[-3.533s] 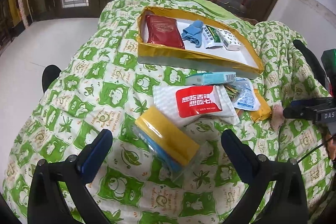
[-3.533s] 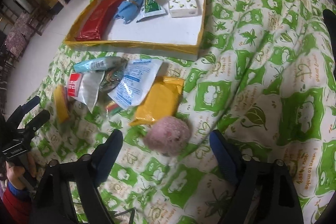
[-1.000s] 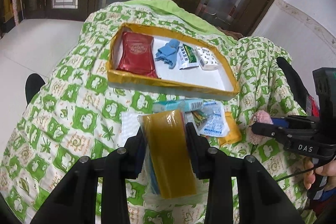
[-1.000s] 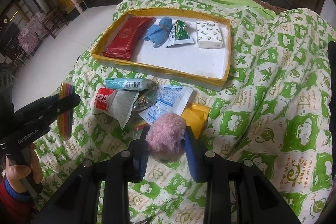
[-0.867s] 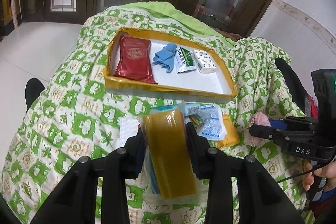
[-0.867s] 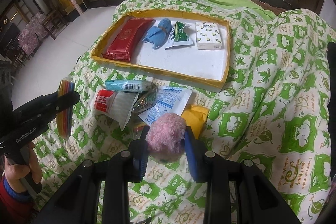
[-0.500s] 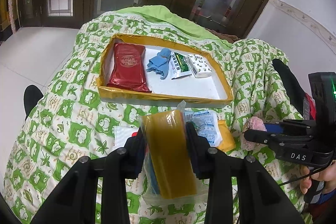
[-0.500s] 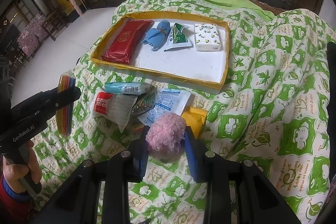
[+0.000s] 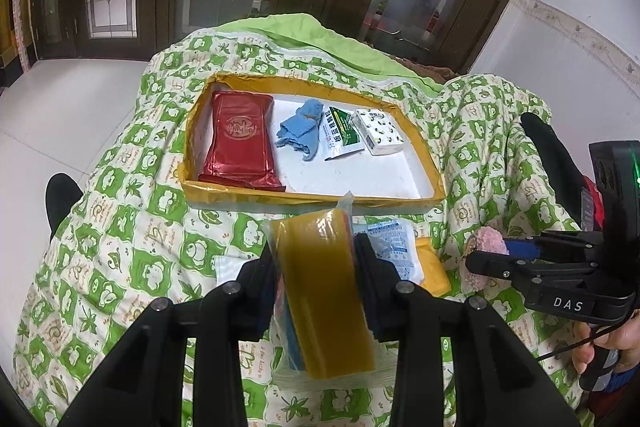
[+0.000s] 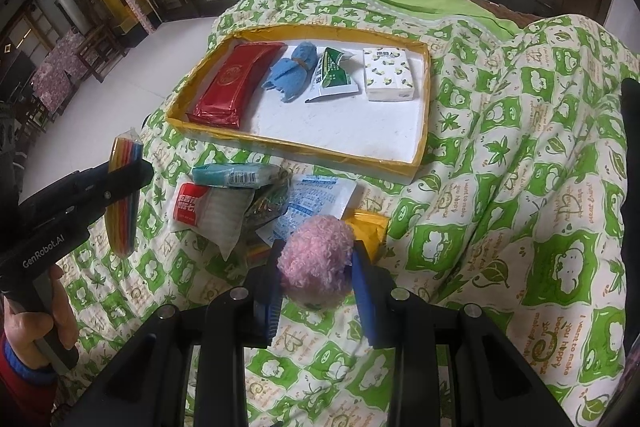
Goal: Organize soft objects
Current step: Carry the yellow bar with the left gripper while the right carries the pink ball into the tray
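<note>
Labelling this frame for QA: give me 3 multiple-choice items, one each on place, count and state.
1. Where does the red packet lie?
A. at the left end of the yellow-rimmed tray
B. on the quilt beside the tray
C. in the left hand-held gripper

2. How many items lie in the yellow-rimmed tray?
A. two
B. four
C. six

3. What is the right hand-held gripper doing?
A. open above the tray
B. shut on the pink fluffy ball
C. shut on the tissue pack

Key:
1 A: the packet rests against the tray's left wall.
2 B: red packet, blue cloth, green sachet and tissue pack.
3 B: its fingers press both sides of the pink fluffy ball, held over the quilt, while the left hand-held gripper is shut on a yellow-fronted bag.
</note>
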`<state>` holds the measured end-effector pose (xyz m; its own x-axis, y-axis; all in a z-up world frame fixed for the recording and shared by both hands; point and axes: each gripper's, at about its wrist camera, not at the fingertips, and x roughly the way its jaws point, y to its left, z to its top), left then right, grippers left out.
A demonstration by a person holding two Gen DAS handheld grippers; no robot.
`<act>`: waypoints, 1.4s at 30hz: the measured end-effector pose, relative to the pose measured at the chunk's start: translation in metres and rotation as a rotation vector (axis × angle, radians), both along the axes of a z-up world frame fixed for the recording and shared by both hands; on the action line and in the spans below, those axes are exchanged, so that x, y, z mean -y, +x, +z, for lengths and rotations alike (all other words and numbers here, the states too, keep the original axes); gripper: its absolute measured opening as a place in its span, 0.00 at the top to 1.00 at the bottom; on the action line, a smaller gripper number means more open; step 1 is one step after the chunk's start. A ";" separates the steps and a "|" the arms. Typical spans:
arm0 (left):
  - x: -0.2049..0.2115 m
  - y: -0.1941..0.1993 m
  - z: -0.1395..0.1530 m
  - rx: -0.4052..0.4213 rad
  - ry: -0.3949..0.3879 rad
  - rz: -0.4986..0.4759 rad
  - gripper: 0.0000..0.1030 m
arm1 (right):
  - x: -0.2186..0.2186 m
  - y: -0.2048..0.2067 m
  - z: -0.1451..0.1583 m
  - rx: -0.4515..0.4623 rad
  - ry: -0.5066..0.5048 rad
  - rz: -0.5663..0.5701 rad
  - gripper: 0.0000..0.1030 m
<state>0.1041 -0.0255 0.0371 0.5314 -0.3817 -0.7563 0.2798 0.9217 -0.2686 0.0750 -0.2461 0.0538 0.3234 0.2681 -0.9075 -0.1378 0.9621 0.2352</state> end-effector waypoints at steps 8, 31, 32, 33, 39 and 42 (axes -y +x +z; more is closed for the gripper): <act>0.002 0.008 0.001 0.004 0.012 -0.003 0.66 | 0.001 0.002 0.000 0.005 -0.001 -0.006 0.68; 0.017 0.029 0.006 0.016 0.031 -0.022 0.66 | 0.006 0.016 -0.002 0.005 -0.007 -0.019 0.68; 0.018 0.030 0.006 0.017 0.034 -0.023 0.66 | 0.006 0.017 -0.002 0.005 -0.008 -0.019 0.68; 0.019 0.031 0.006 0.018 0.035 -0.024 0.66 | 0.006 0.017 -0.002 0.005 -0.008 -0.019 0.68; 0.023 0.035 0.007 0.021 0.043 -0.030 0.66 | 0.006 0.020 -0.002 0.005 -0.009 -0.017 0.68; 0.025 0.038 0.007 0.023 0.047 -0.031 0.66 | 0.007 0.022 -0.002 0.005 -0.009 -0.018 0.68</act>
<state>0.1423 -0.0505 0.0440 0.5369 -0.3628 -0.7617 0.3142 0.9238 -0.2186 0.0970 -0.2526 0.0522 0.3328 0.2539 -0.9082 -0.1213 0.9666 0.2258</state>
